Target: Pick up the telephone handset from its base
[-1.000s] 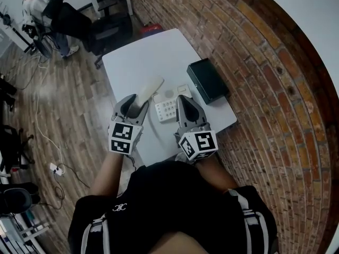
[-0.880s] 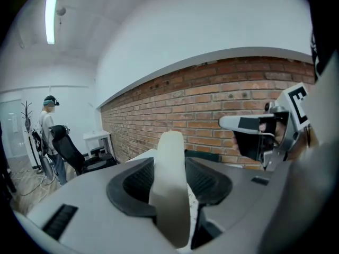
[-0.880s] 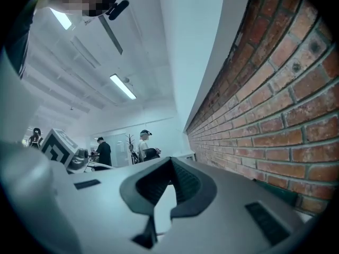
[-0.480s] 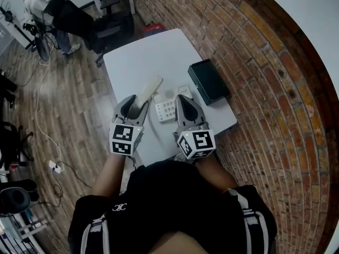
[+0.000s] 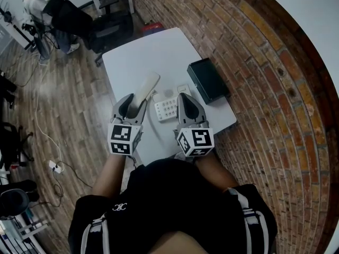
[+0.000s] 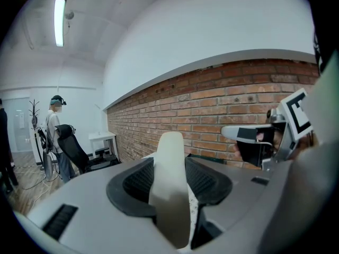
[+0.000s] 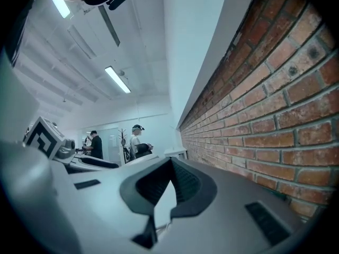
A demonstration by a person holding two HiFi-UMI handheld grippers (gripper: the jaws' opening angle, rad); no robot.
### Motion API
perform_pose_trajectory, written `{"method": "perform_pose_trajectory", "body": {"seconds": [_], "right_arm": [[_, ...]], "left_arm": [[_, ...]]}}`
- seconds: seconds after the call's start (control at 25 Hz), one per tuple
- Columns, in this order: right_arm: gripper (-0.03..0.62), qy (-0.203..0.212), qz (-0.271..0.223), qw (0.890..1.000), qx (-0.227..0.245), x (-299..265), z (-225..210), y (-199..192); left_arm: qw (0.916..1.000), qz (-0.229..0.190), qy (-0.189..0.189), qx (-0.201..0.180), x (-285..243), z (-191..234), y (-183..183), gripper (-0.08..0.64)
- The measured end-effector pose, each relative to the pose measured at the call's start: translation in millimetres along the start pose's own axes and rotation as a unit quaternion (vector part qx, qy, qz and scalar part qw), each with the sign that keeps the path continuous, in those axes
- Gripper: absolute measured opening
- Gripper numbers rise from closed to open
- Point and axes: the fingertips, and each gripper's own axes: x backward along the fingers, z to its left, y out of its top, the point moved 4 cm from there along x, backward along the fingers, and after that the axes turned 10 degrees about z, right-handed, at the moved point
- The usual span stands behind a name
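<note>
In the head view my left gripper (image 5: pixel 132 103) is shut on the lower end of the cream telephone handset (image 5: pixel 146 88), which slants up and away over the white table (image 5: pixel 143 54), clear of the base. The left gripper view has the handset (image 6: pixel 170 168) clamped between both dark pads. The white base (image 5: pixel 168 106) with its keypad lies just right of the handset. My right gripper (image 5: pixel 184 97) hovers over the right side of the base. Its jaw tips meet in the right gripper view (image 7: pixel 170 162), with nothing between them.
A black box (image 5: pixel 207 80) sits on the table's right side beside a brick wall (image 5: pixel 254 62). Beyond the table's far end are a dark office chair (image 5: pixel 108 28) and a standing person (image 5: pixel 33 7). Cables lie on the wood floor (image 5: pixel 53 115) to the left.
The handset's far end has tipped slightly farther away in the left gripper. Both grippers otherwise keep their places.
</note>
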Motion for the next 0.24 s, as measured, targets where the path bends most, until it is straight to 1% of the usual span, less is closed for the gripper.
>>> {"method": "perform_pose_trajectory", "body": {"seconds": [0.24], "right_arm": [[-0.002,-0.008,0.001,1.0,0.001,0.8,-2.3,0.2]], "left_arm": [[1.0,-0.003,0.002,-0.004,1.3,-0.4,1.7,0.184]]}}
